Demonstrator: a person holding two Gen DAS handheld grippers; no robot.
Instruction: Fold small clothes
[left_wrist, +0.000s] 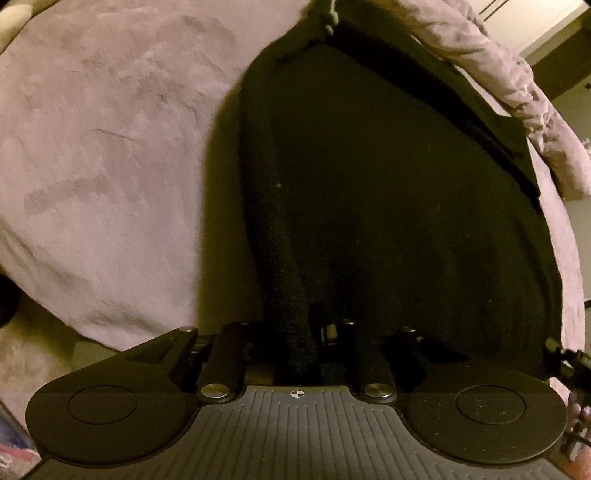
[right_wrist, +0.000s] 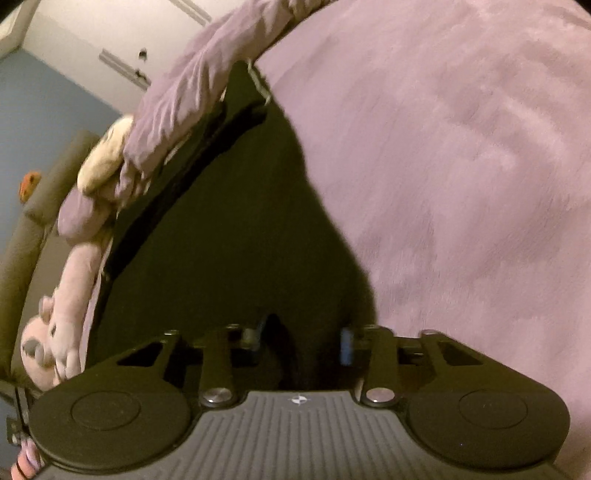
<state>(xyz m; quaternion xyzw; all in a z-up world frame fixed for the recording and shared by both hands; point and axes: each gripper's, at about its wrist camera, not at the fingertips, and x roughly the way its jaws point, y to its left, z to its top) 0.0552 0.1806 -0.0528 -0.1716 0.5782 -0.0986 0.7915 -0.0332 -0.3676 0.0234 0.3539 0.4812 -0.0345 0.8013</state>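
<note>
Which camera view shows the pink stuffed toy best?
The right wrist view. There the pink stuffed toy lies at the left edge, beside the black garment on the purple blanket. The left wrist view does not show the toy.

- left tongs (left_wrist: 310, 343): tipped steeply down, with the two fingers close together. There's a ridge of black cloth (left_wrist: 332, 221) bunched up in the narrow gap, but it's too dark in there to say if the pads are actually biting on it.
- right tongs (right_wrist: 301, 338): also angled well down. The blue pads (right_wrist: 345, 343) stand clearly apart, with a fold of the cloth lying loose between them and no pinch.
- a few fingers (right_wrist: 26, 461) peek in at the bottom left corner of the right wrist view. Can't say whose side they're on.
</note>
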